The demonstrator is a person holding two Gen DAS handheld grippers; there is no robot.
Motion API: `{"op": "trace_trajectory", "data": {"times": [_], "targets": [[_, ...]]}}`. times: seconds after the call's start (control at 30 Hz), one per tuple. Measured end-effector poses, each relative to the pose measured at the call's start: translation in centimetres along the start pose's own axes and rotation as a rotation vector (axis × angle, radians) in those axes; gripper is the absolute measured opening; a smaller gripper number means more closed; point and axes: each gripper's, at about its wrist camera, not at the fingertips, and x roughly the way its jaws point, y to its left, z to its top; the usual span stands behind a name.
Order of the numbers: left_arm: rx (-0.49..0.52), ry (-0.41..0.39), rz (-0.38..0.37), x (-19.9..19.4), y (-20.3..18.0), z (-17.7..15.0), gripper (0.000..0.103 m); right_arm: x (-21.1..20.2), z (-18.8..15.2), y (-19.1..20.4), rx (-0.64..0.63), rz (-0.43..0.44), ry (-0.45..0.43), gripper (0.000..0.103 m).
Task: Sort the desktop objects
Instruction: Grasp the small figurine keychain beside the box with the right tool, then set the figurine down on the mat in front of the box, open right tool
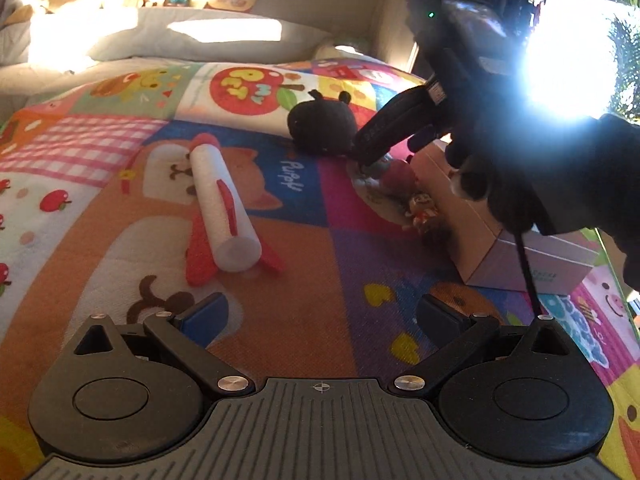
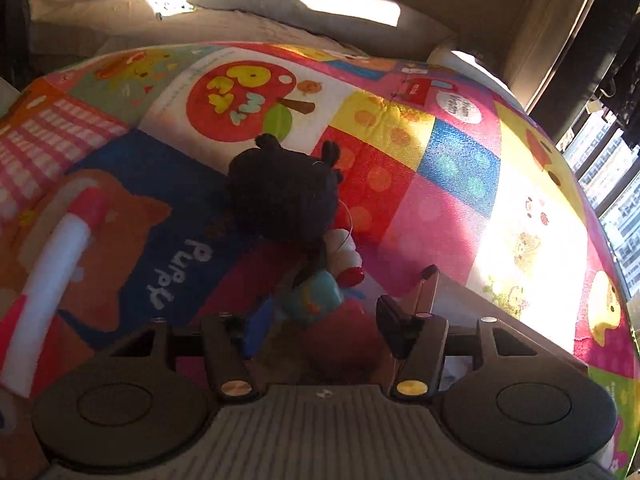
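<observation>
My left gripper [image 1: 320,316] sat nearest the lens, its fingers spread wide over the patterned play mat [image 1: 120,152] and holding nothing. Just ahead of it lay the white foam rocket [image 1: 224,208] with its red fins, flat on the mat. I judged it very light, soft and easily dented, so a gentle pinch across the middle of the tube looked safest, clear of the floppy fins.

My right gripper [image 2: 320,320] was parted too, poised over a small teal toy [image 2: 316,296] and a red-and-white piece [image 2: 348,264] beside it, with the black plush [image 2: 284,196] lying just beyond. The small toy looked hard and smooth, perhaps slippery. The plush seemed squashy and forgiving anywhere. A pink box [image 1: 520,256] stood near on the right.
</observation>
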Motion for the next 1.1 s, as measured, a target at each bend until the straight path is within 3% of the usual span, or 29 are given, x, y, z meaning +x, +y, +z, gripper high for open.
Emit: {"op": "trace_trajectory", "data": {"times": [0.13,0.17,0.27,0.37,0.5,0.63,0.7,0.8,0.97,1.1], "targets": [[-0.019,-0.007,-0.009,-0.1,0.3,0.0,0.103,2.9,1.3,-0.2,-0.002,0.045,0.115,0.059],[-0.019,-0.007,-0.010,-0.1,0.3,0.0,0.103,3.1,1.3,-0.2,-0.014,0.048,0.136,0.052],[-0.020,-0.008,-0.014,-0.1,0.3,0.0,0.103,2.4,0.4,-0.5,0.006,0.085,0.164,0.051],[-0.013,-0.007,-0.013,-0.1,0.2,0.0,0.103,0.4,-1.1,-1.0,0.063,0.180,0.197,0.050],[0.001,0.000,-0.001,0.0,0.0,0.0,0.103,-3.7,-4.1,-0.7,0.078,0.369,0.223,0.051],[0.013,0.003,0.019,0.0,-0.2,-0.1,0.103,-9.0,-6.3,-2.3,0.125,0.416,0.093,0.053],[0.014,0.007,0.023,0.0,-0.2,-0.1,0.103,-11.7,-7.7,-3.3,0.125,0.360,-0.027,0.068],[0.018,0.008,0.032,0.1,-0.2,0.0,0.103,-14.6,-11.6,-3.6,0.086,0.233,-0.159,0.077],[-0.013,-0.018,0.082,-0.7,0.1,0.2,0.103,-15.2,-17.3,-2.1,0.064,0.253,-0.139,0.077],[-0.021,-0.020,0.122,-1.7,0.1,0.7,0.103,-14.3,-19.3,-0.3,0.088,0.298,-0.139,0.066]]}}
